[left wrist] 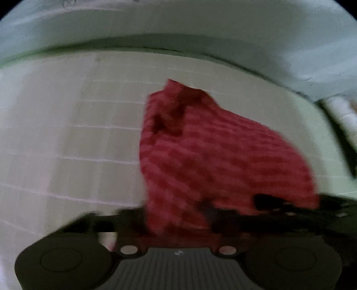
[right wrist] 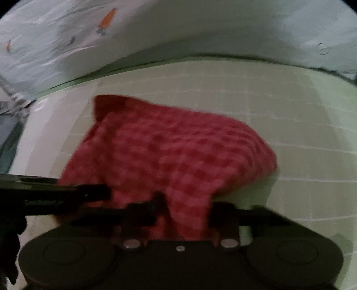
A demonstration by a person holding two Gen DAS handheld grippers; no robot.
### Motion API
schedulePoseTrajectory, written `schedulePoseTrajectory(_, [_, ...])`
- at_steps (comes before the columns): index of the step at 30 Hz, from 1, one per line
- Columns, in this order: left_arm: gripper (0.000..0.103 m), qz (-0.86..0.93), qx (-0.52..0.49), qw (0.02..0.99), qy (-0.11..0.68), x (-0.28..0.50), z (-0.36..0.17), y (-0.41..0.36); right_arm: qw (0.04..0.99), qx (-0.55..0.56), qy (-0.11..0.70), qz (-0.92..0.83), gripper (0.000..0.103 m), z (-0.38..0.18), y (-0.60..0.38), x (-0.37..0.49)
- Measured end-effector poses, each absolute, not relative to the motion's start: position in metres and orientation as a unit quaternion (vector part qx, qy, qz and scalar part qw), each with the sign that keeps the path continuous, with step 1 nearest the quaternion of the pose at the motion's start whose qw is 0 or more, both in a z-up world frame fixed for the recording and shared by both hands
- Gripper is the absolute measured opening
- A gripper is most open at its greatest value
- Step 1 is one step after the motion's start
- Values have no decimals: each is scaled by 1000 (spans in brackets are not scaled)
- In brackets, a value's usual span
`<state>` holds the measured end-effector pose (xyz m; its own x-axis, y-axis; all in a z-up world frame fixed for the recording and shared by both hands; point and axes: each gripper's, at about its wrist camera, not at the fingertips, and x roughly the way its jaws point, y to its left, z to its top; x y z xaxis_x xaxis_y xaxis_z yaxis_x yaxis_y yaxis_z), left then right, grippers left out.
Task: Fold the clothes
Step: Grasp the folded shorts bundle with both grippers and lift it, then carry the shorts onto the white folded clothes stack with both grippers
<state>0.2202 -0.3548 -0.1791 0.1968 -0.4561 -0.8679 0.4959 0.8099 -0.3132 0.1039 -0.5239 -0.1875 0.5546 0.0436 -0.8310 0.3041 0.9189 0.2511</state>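
Note:
A red checked cloth (left wrist: 212, 156) hangs forward from my left gripper (left wrist: 178, 220), which is shut on its near edge; the fabric hides the fingertips. In the right wrist view the same cloth (right wrist: 178, 151) bunches up between the jaws of my right gripper (right wrist: 187, 214), also shut on it. The far part of the cloth rests on a pale green mat (left wrist: 67, 133) with white grid lines. Each gripper shows in the other's view as a dark shape: the right gripper (left wrist: 301, 205) and the left gripper (right wrist: 55, 194) sit close side by side on the same edge. Both views are blurred.
The gridded mat (right wrist: 290, 133) extends around the cloth on all sides. Behind it lies pale bedding (left wrist: 178, 26), printed with small orange carrot shapes (right wrist: 107, 17) at the back left of the right wrist view. The mat's edge (left wrist: 330, 125) curves off at right.

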Motion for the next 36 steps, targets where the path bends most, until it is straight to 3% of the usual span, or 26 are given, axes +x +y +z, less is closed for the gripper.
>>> schedulePoseTrajectory(15, [8,-400,35,772,492,102,-111,-322,891,182,400,-119,8,-132,-469,-6])
schedulePoseTrajectory(24, [8,-461,37,731,501,39,-112,-315,880,185,382,-212,8,-121,-443,-97])
schedulePoseTrajectory(36, [7,-508,62,712,480,-53,-107,-385,879,190,343,-270,8,-119,-503,-203])
